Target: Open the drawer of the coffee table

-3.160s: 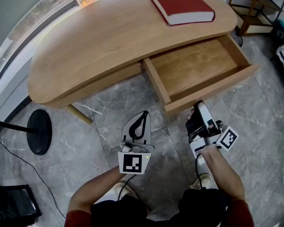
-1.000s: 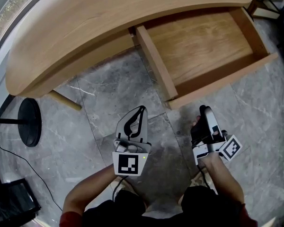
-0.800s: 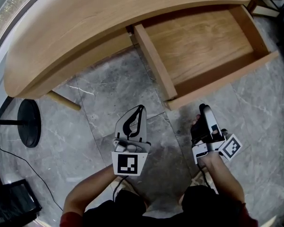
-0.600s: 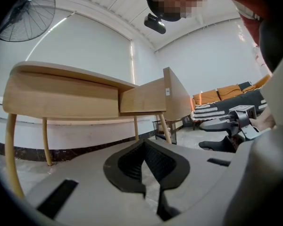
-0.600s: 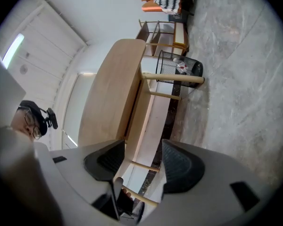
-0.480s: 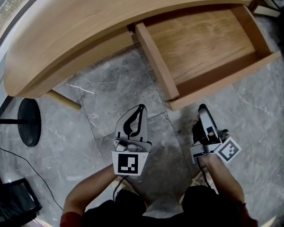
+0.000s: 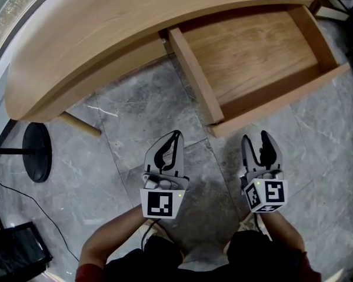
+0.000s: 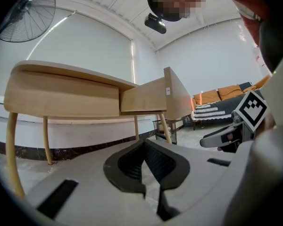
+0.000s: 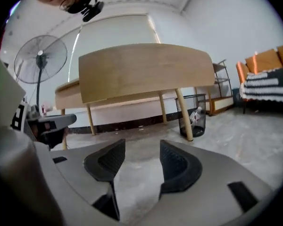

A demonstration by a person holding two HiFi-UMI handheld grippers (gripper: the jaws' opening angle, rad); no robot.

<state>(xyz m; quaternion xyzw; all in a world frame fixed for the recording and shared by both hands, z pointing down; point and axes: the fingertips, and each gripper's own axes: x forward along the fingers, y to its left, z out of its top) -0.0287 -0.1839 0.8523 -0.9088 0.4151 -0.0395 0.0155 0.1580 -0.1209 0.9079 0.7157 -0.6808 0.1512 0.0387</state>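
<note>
The light wooden coffee table (image 7: pixel 106 34) fills the top of the head view. Its drawer (image 7: pixel 282 101) stands pulled far out at the right, and nothing shows inside it. Both grippers hover over the grey floor in front of it, touching nothing. My left gripper (image 7: pixel 175 135) is shut, its fingertips meeting with nothing between them. My right gripper (image 7: pixel 257 141) is open and empty, just short of the drawer's front panel. In the left gripper view the left gripper (image 8: pixel 145 147) faces the drawer's side (image 8: pixel 144 100). From the right gripper (image 9: pixel 142 157) the front panel (image 9: pixel 146 69) looms ahead.
A fan's black round base (image 7: pixel 36 151) and its cable lie on the floor at the left, near a table leg (image 7: pixel 79 124). A black object (image 7: pixel 15 251) sits at the lower left corner. A wire bin (image 9: pixel 194 114) stands beyond the table; a sofa (image 9: pixel 269 74) is at the far right.
My right gripper has rolled about its own axis: its marker cube now faces up and both fingers show side by side. The left gripper and the drawer have not moved.
</note>
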